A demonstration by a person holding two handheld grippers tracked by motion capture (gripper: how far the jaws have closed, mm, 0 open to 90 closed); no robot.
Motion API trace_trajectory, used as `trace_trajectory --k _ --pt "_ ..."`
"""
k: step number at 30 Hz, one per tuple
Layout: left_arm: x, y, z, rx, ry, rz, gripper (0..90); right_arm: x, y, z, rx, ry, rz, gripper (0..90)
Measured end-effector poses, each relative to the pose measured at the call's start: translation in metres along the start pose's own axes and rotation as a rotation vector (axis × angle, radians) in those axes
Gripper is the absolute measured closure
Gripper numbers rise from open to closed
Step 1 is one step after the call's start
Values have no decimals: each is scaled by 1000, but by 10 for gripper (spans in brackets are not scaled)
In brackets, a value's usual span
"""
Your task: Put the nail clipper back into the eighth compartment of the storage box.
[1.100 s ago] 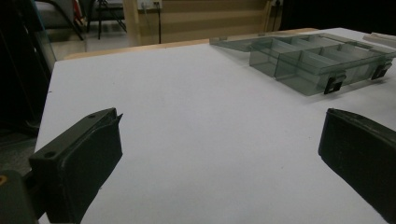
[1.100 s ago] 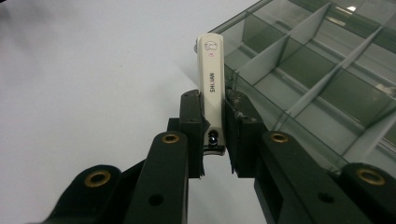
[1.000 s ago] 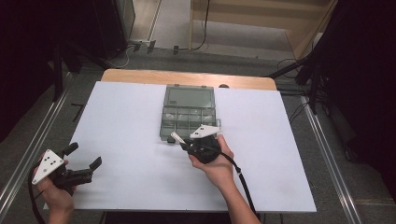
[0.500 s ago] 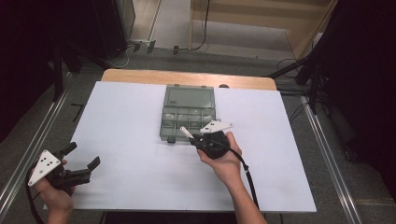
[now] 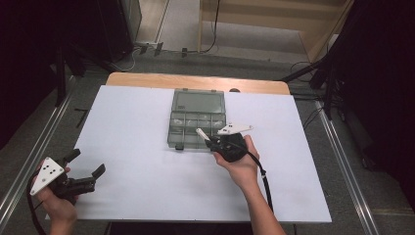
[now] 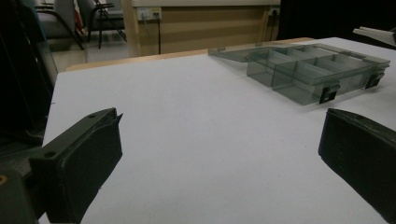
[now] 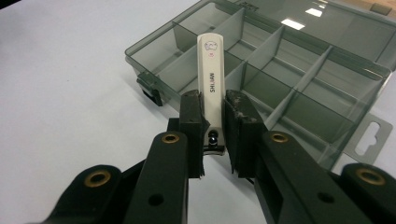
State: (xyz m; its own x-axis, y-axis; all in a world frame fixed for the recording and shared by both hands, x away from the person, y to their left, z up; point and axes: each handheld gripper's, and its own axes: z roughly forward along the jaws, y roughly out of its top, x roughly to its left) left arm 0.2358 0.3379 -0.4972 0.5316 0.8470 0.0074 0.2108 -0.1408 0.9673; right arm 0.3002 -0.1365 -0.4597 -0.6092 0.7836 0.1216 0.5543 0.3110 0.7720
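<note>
White clipper-like stick (image 7: pixel 211 77), lower end hidden between tool (image 7: pixel 214 126) pads.

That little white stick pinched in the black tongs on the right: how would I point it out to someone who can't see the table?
On the white table lies an open smoky-grey compartment box. At its near edge the right gripper is shut on a slim white nail clipper with printed lettering. It is the one white, opaque thing there, poking out over the box's empty compartments.
</note>
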Motion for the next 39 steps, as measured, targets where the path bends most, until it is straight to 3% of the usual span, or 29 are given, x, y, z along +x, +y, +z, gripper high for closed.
trace_trajectory --k 27,39 --pt "1 -2 1 0 2 -15 0 -40 -11 5 24 -73 74 795" --pt "1 -2 1 4 5 -17 0 -46 -15 12 42 -98 86 790"
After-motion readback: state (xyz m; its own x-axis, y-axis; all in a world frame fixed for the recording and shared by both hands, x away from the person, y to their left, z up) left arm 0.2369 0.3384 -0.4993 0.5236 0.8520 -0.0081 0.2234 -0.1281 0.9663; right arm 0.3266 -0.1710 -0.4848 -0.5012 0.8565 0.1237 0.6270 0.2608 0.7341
